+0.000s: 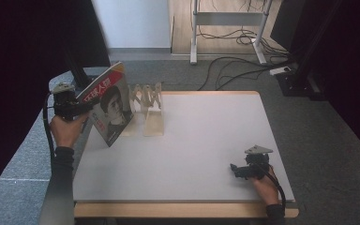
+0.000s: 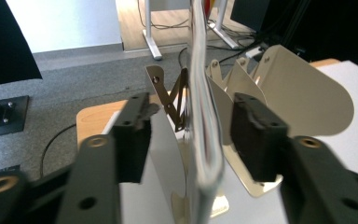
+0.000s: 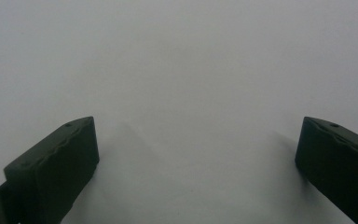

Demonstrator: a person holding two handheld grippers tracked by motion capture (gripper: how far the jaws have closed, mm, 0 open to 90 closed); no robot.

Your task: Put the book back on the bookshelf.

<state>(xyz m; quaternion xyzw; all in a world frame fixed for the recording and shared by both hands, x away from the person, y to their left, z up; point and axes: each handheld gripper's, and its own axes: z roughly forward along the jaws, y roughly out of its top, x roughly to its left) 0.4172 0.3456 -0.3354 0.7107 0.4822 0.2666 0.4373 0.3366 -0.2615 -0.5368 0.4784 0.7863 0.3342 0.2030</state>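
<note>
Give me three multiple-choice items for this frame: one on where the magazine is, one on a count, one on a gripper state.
1. Where does the magazine stand?
A. At the table's far left corner, against the folding rack
B. Flat at the table's middle
C. Under the right hand-held gripper

2. How many hand-held grippers are there?
A. One
B. Two
C. Three

3. How do the left hand-held gripper's jaws stand?
A. Clamped on the rack
B. Shut with nothing between them
C. Open, with the magazine's edge between them

Key:
1 A, it stands upright beside the rack on the table.
2 B, one in each hand; the right hand-held gripper rests near the right edge.
3 C, both pads stand clear of the magazine's edge.
</note>
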